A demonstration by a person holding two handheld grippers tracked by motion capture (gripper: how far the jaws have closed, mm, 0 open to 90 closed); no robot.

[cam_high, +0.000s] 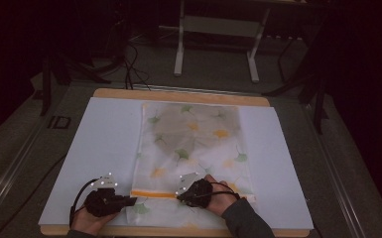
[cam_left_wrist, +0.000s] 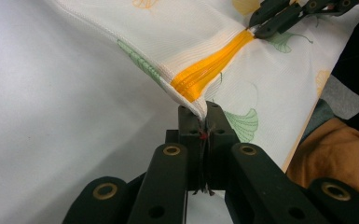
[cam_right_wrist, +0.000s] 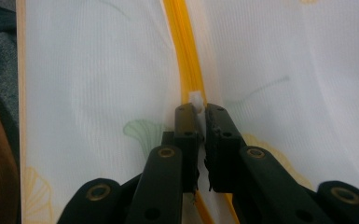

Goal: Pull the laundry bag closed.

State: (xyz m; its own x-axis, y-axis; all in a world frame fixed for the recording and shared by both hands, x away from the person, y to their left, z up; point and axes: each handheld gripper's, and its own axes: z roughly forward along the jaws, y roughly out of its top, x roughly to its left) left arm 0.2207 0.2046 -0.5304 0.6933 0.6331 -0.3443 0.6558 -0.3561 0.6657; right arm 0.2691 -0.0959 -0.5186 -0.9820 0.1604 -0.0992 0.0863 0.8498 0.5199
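Observation:
A white mesh bag (cam_high: 193, 144) printed with green and yellow leaves lies flat on the mat, with something dark and round inside its far half. An orange zipper (cam_high: 154, 194) runs across its near end. My left gripper (cam_high: 133, 200) is shut on the bag's near-left corner, right at the zipper's end (cam_left_wrist: 210, 70); its tips (cam_left_wrist: 204, 122) pinch the fabric. My right gripper (cam_high: 179, 197) sits farther along the zipper (cam_right_wrist: 182, 46), shut on the small white zipper pull (cam_right_wrist: 196, 99), which pokes out just past its tips (cam_right_wrist: 200, 116). It also appears at the top of the left gripper view (cam_left_wrist: 256, 29).
The bag rests on a white mat (cam_high: 104, 144) over a wooden tabletop (cam_high: 178, 95). Beyond the table stand a white desk frame (cam_high: 218, 29) and cables on a dark floor. An orange sleeve (cam_left_wrist: 331, 154) is close at the near edge.

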